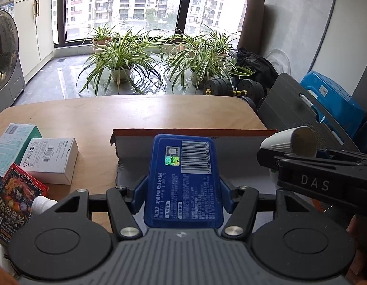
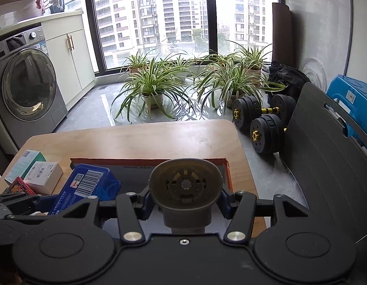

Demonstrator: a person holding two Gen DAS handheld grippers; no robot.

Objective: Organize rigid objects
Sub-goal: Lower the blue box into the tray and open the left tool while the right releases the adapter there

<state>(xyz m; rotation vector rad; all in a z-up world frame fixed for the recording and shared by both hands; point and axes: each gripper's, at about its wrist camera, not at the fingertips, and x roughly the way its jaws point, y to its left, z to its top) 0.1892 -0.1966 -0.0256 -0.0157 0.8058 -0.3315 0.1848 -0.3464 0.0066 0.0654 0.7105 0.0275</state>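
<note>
Left gripper point(image 1: 183, 190) jaws were clamped on the blue case point(image 1: 183, 182), held above the open cardboard box point(image 1: 195, 133). Right gripper point(image 2: 184, 198) flanked the grey nozzle point(image 2: 185, 187); whether its pads pressed it I cannot tell.

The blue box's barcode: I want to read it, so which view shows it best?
The left wrist view: the blue box faces the camera, label filling the centre. The right wrist view shows it small, tilted, at the left.

Glossy blue plastic case point(image 1: 183, 180), matt wooden table point(image 1: 136, 114)
</note>
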